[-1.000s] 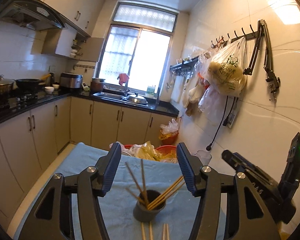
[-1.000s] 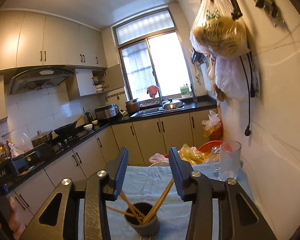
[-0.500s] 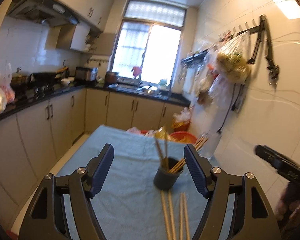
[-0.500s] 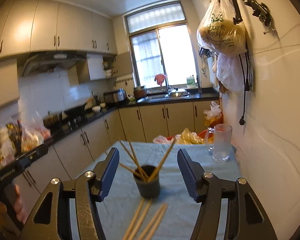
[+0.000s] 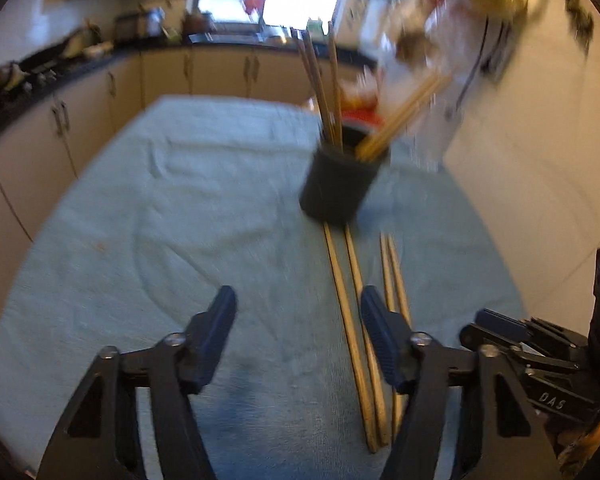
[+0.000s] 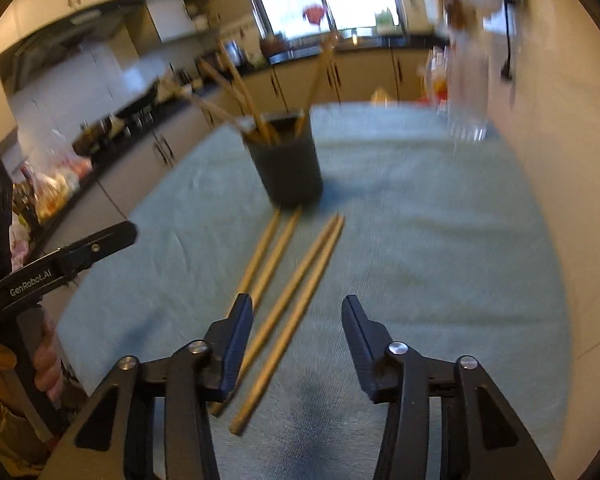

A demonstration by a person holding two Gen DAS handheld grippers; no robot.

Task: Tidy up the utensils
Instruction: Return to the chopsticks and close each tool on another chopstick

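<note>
Cup [image 5: 340,184] stands on the cloth-covered table [image 5: 160,240], toward its far half, several chopsticks [image 5: 320,80] upright and leaning in it. Four loose chopsticks [image 6: 292,280] lie on the cloth before the cup, two pairs side by side, far ends near its base. Glass [image 6: 466,108] behind, by the wall at right. Kitchen counter [image 5: 80,64] runs along left and far side.

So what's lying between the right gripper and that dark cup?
Four loose chopsticks lie on the cloth, running from the right gripper toward the dark cup, in the right wrist view.
</note>
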